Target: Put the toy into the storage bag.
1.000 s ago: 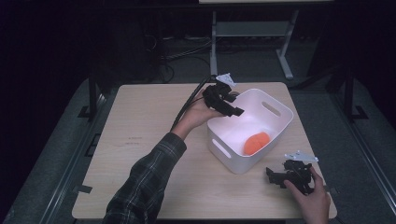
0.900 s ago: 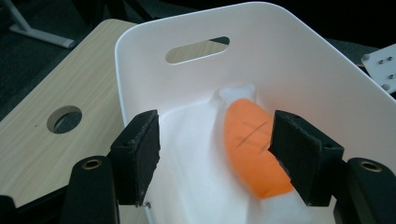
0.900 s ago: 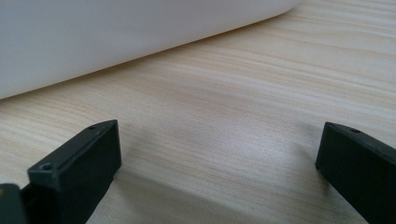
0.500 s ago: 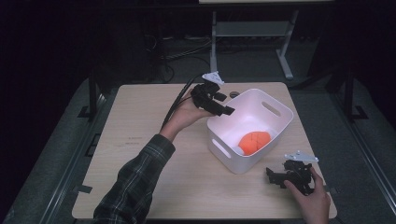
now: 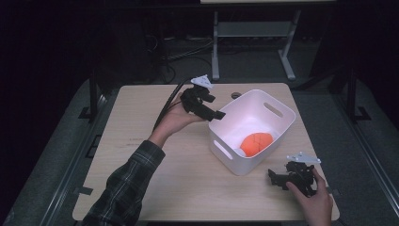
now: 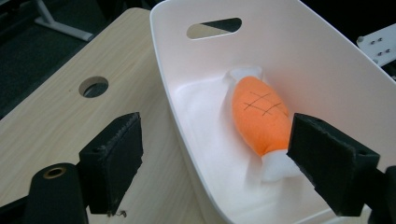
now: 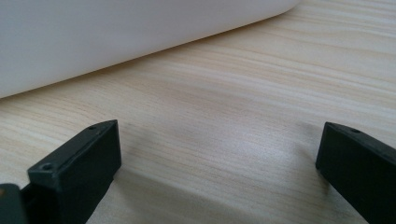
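**Beside the bin's rim: getting an empty gripper clear**

At the near-left corner of the white bin (image 5: 235,159), treat the left gripper (image 5: 212,112) as already empty. Stands spread wide, has just been opening further, and grips nothing (between the pads, only the rim and the bin's inside beyond them). Judge the drop as done and the step in hand as getting clear.

Keep the jaws spread while backing off, so as not to nip the thin plastic wall. Lift a little before sliding away over the table (image 5: 141,117). Looks close enough to the rim for one jaw to hook it and drag the whole bin along. Mind the cable (image 5: 164,110) trailing back past the left hand (image 5: 176,120), and keep it from snagging on the bin's edge.

Leave the orange plush toy (image 6: 259,114) where it lies: flat on the bin's floor, well below the rim, one white end toward the wall with the handle slot. No need to nudge or re-seat it.

Leave the right gripper (image 5: 276,180) resting on the table just beside the bin's near wall, jaws wide apart and empty (bare wood between them). Use it only to steady the bin, should the left one catch.
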